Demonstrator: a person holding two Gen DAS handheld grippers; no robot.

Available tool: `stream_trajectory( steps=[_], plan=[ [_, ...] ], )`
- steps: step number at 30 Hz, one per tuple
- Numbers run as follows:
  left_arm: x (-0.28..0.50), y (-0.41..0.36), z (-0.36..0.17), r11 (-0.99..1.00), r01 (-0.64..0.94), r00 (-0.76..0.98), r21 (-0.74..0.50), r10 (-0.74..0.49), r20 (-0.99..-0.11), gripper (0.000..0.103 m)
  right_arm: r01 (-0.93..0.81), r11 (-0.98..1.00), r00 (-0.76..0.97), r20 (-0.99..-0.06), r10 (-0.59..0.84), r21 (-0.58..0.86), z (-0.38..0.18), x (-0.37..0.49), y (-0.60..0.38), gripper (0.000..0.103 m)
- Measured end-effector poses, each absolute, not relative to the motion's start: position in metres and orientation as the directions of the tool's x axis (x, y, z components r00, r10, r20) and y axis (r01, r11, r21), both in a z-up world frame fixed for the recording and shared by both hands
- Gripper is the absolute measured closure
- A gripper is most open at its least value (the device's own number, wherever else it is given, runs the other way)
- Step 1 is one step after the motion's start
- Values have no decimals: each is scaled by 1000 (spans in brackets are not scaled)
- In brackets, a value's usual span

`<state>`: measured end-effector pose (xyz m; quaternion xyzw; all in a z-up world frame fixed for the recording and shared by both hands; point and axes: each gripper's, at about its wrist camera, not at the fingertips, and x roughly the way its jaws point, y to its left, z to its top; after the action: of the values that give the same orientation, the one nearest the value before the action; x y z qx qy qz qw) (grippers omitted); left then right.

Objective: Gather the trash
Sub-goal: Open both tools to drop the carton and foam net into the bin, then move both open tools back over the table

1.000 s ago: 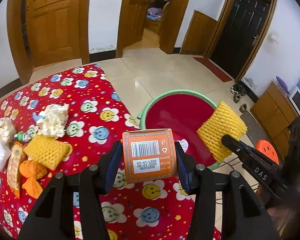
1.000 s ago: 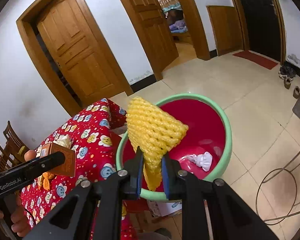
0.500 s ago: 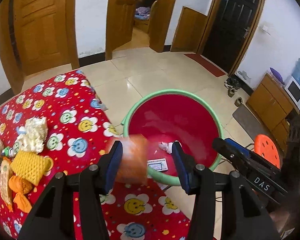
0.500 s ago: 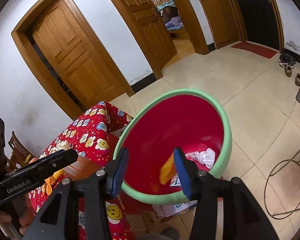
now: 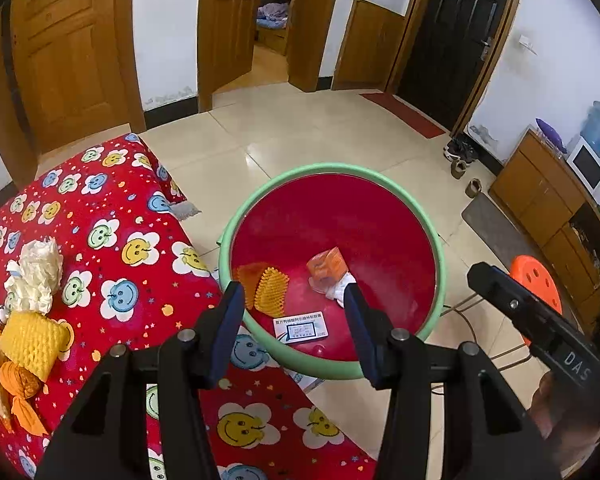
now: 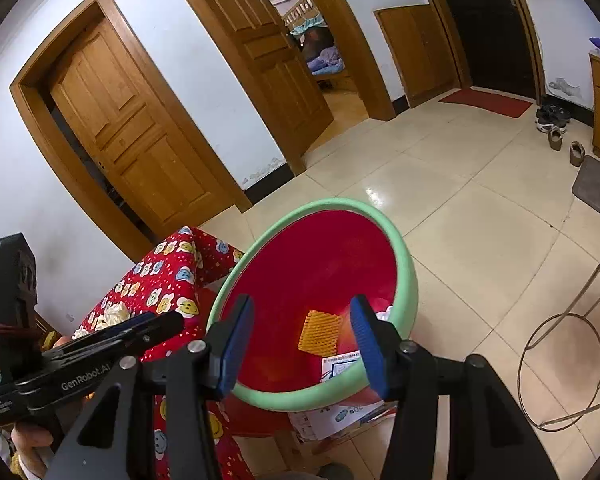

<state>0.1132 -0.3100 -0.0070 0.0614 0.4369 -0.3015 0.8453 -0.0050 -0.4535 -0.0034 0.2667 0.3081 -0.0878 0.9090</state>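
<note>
Visibility: basin (image 5: 440, 248) floor is partly screened by both gripper frames; its near rim in the right wrist view is cut by the finger pads.
White scrap: a white crumpled piece (image 5: 340, 286) lies in the basin, half hidden behind the left hand-held gripper's right finger; what it is cannot be made out.
Printed card: a white card with blue print (image 5: 300, 327) lies flat near the basin's near rim; the print is too small to read.
Under the basin: printed paper or packaging (image 6: 340, 416) shows below the basin's near rim, its shape unclear.
Left hand-held gripper (image 5: 294, 304): released, jaws apart with nothing between the pads, held over the basin's near rim.
Right hand-held gripper (image 6: 302, 330): jaws opening, nothing gripped, also over the basin's near rim; the basin shows through the gap.
Orange carton (image 5: 327, 266): lying inside the basin near its middle, below and beyond the left gripper's fingertips, touching the white scrap.
Yellow foam net (image 5: 272, 290): inside the basin at its left side, seen just beside the left gripper's left finger; in the right wrist view it shows between the right gripper's fingers, lying on the red floor.
Remaining trash: another yellow foam net (image 5: 34, 340), an orange wrapper (image 5: 20, 384) and a white crumpled wad (image 5: 38, 272) lie on the red-clothed surface (image 5: 140, 280), left of the basin; items at the frame edge are cut off.
</note>
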Motion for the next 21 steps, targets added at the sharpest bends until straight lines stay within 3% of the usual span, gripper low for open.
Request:
stream_trajectory(
  steps=[2,7,12,21],
  plan=[
    [111,-308,-7,818,554,444,-152,-445,-778,36,324,844,794,-608,3,427,-3,-6,-454,49],
    [106,-300,-2,843,525,478,-114,-403,-781,28,330,847,795,-607,-11,417,2,-7,-453,43],
    [100,-281,7,862,493,500,-118,-391,-772,27,325,850,795,-607,-8,415,7,-10,-447,34],
    [91,-237,24,915,398,574,-70,-308,-759,26,291,869,800,-600,8,400,21,-12,-421,31]
  ],
)
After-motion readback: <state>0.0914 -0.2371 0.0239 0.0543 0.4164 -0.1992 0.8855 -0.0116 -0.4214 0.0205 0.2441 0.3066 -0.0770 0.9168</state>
